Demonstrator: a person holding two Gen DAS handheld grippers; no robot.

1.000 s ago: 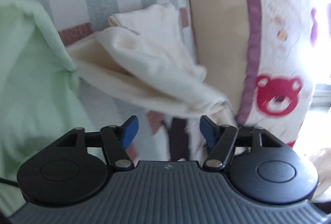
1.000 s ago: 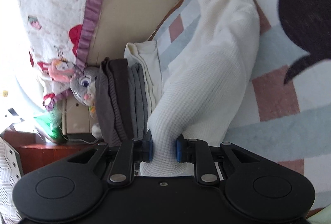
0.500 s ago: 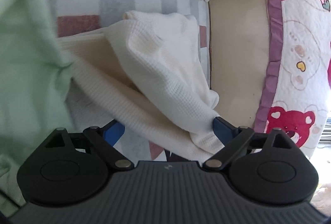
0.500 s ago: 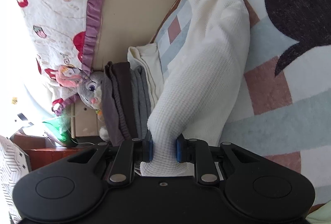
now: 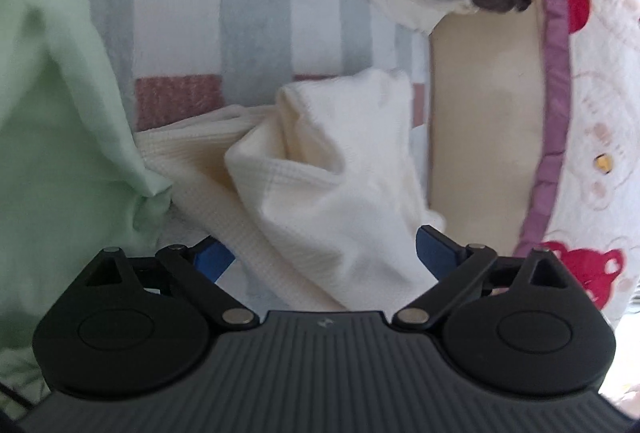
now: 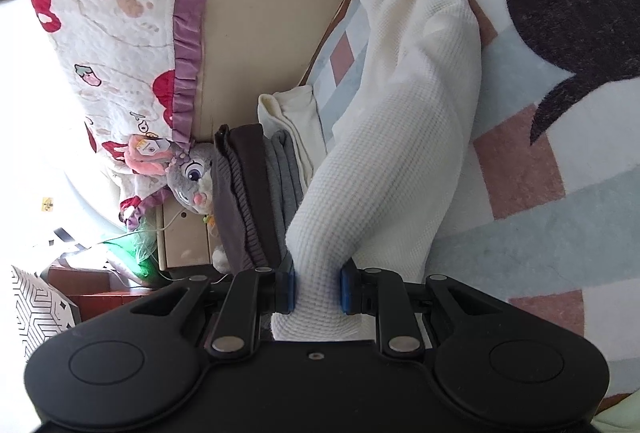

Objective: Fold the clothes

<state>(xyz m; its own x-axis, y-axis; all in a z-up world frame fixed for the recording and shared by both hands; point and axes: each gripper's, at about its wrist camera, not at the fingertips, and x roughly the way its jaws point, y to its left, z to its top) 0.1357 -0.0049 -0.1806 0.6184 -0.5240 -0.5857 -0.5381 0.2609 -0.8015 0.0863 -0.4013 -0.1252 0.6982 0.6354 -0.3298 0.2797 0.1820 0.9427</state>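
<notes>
The white waffle-knit garment [image 6: 404, 137], soft, light and floppy, is draped over the patterned rug [image 6: 560, 217], clamped at six o'clock by the right hand-held gripper [image 6: 318, 293]; the left hand-held gripper [image 5: 326, 259], jaws just opened wide, straddles a thick hem best pinched there

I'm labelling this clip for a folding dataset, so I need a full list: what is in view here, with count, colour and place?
waffle-knit garment: one, cream white, draped over the rug, one end in the right gripper
folded clothes stack: one pile, brown, grey and cream, beside the garment
green cloth: one, pale green, at the left of the left wrist view
rug: one, pale blue, pink and white blocks with a black shape
quilt: one, white with red bears and purple frill, hanging down
plush rabbit: one, grey, behind the stack
left gripper: black, blue pads, open with garment between them
right gripper: black, blue pads, shut on the garment
</notes>
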